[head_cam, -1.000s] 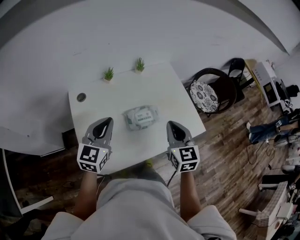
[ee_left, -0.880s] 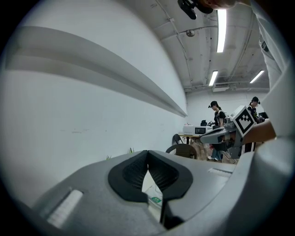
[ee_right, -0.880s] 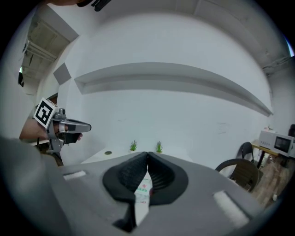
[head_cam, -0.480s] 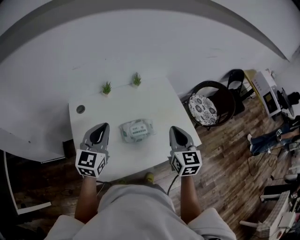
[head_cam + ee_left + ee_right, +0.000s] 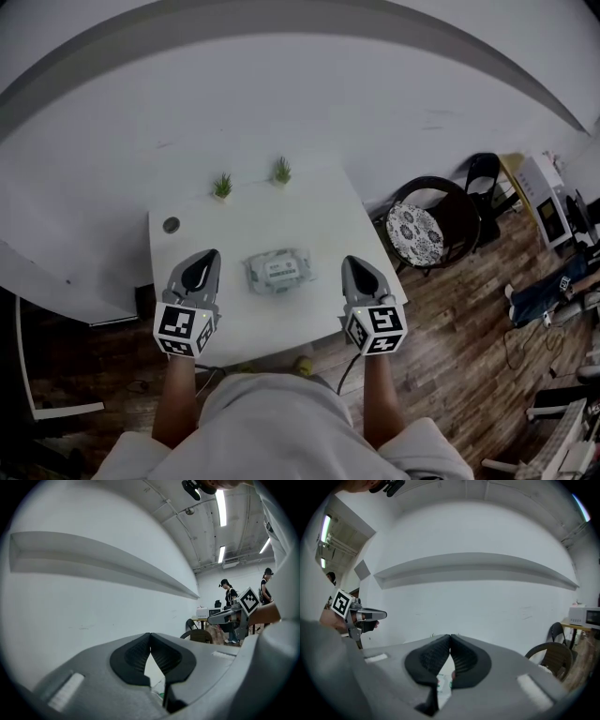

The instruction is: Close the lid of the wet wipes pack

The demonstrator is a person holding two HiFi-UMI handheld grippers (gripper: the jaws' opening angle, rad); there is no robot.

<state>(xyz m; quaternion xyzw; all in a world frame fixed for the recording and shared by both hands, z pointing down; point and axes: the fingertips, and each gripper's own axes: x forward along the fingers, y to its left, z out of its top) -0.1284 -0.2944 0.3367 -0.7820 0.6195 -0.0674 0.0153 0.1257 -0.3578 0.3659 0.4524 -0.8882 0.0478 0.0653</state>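
Note:
The wet wipes pack (image 5: 277,271) lies flat in the middle of the small white table (image 5: 309,211), pale green with a white lid on top; whether the lid is up or down cannot be told from the head view. My left gripper (image 5: 199,266) hovers to the left of the pack, apart from it, jaws shut with nothing between them. My right gripper (image 5: 355,270) hovers to the right of the pack, also shut and empty. In the left gripper view the left gripper (image 5: 150,634) points at the white wall. Below the right gripper (image 5: 450,636) a sliver of the pack (image 5: 442,686) shows.
Two small potted plants (image 5: 222,186) (image 5: 282,171) stand at the table's far edge. A round grommet (image 5: 171,225) sits at the far left corner. A black chair with a patterned cushion (image 5: 417,230) stands right of the table. Wooden floor lies around; people stand far off.
The head view has shifted, so the table and pack sit a little lower and further right. Both grippers have drawn slightly back toward the near edge; both stay shut.

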